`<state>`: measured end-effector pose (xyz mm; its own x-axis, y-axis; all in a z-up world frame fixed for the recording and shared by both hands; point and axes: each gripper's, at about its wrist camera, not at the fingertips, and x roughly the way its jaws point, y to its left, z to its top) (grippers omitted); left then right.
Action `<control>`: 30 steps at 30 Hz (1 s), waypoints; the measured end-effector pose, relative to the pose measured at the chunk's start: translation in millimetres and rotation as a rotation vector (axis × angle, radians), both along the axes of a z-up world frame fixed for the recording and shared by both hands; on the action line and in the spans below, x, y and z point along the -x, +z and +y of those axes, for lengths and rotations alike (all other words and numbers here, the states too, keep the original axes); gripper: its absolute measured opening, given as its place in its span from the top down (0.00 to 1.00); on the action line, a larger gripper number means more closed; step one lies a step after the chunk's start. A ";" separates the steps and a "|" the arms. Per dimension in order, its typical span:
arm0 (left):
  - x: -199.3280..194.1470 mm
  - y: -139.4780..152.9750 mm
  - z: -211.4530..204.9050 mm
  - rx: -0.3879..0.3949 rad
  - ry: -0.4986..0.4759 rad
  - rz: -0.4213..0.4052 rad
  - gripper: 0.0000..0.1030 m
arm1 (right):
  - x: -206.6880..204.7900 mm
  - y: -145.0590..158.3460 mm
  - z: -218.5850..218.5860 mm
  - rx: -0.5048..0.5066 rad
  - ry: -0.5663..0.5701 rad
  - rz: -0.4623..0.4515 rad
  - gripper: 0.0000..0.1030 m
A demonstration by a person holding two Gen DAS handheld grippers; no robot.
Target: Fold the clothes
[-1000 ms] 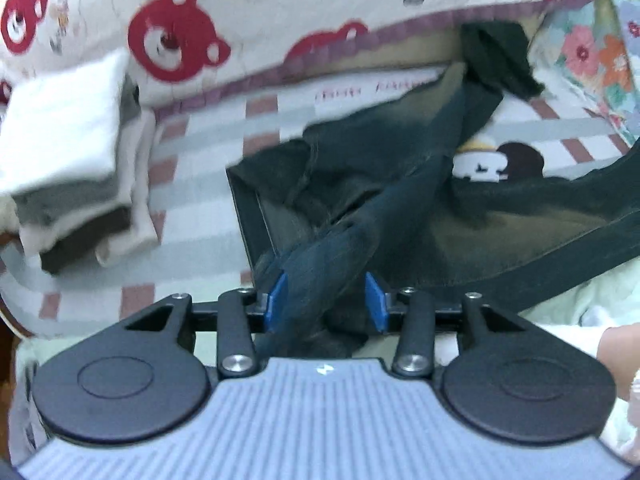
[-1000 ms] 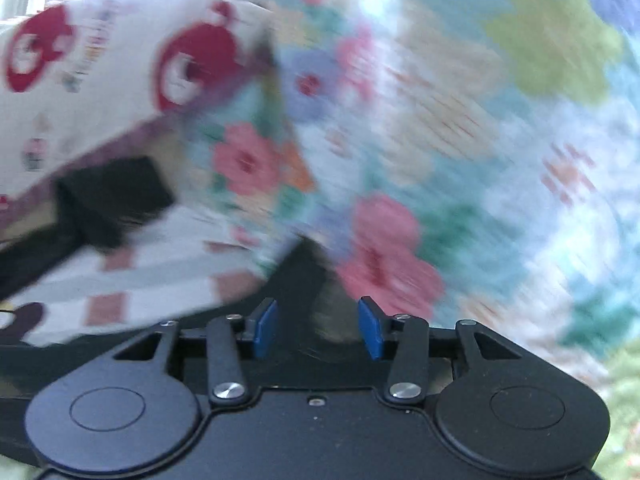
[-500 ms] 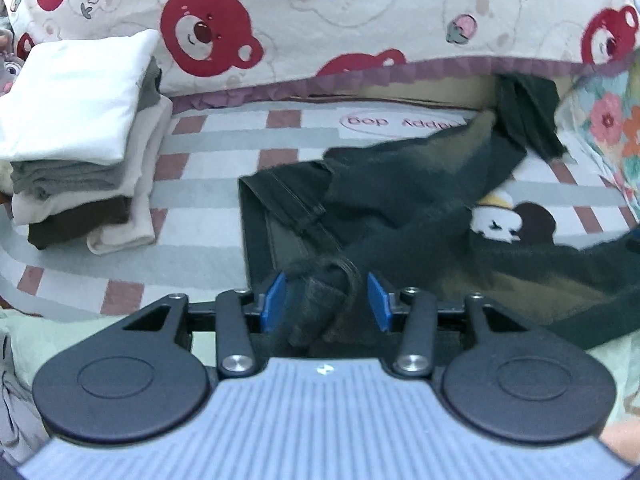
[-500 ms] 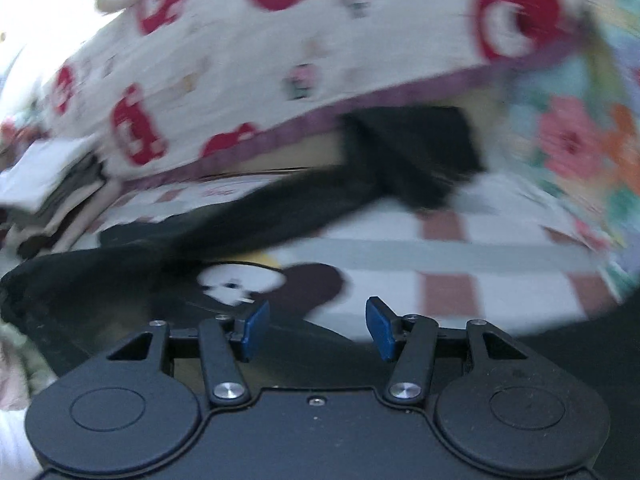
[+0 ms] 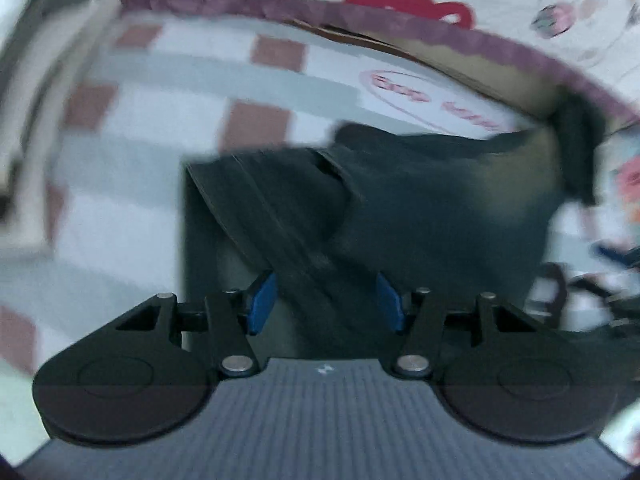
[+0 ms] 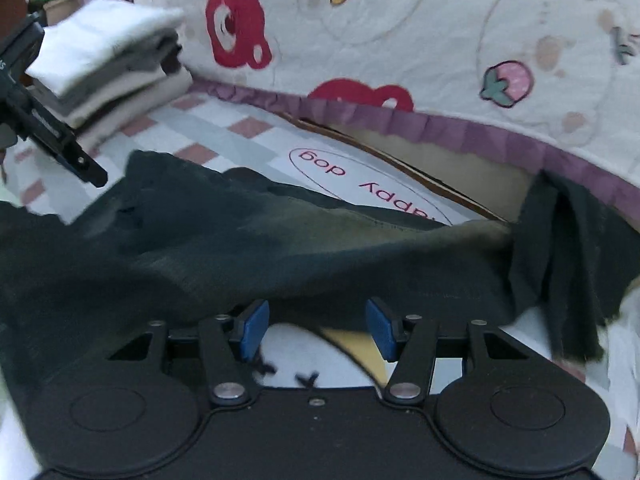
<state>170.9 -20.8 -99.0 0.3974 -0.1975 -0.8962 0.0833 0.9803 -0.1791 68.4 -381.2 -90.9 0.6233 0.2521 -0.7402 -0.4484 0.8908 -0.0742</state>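
- Your left tool point(image 5: 326, 300) points down at the dark green-black fabric garment point(image 5: 400, 208); its jaws are opening, and a band of that cloth runs between the blue pads point(image 5: 262, 304) without being pinched, as far as the blurred left wrist view shows.
- Your right tool point(image 6: 316, 330) has its jaws spread, with nothing between them; the garment's near edge lies just beyond the fingertips, toward 12 o'clock.
- The garment lies spread across the checked pink, grey and white bed sheet point(image 6: 240, 132), with one end bunched at 3 o'clock against the purple ruffled trim point(image 6: 460, 132) of the white quilt with red bears point(image 6: 360, 20).
- A stack of folded white, grey and beige clothes point(image 6: 112, 64) sits on the bed at 10 o'clock in the right wrist view, well apart from the garment.
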 end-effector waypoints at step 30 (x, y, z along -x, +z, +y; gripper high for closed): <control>-33.7 -53.5 49.8 0.258 0.132 -0.177 0.67 | -112.2 -39.5 -159.9 0.291 -0.438 -0.120 0.60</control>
<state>204.7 29.0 -152.5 0.5794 -0.3455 -0.7382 0.0106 0.9088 -0.4171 180.5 -541.1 -130.4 0.7088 -0.2555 -0.6576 -0.0127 0.9274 -0.3740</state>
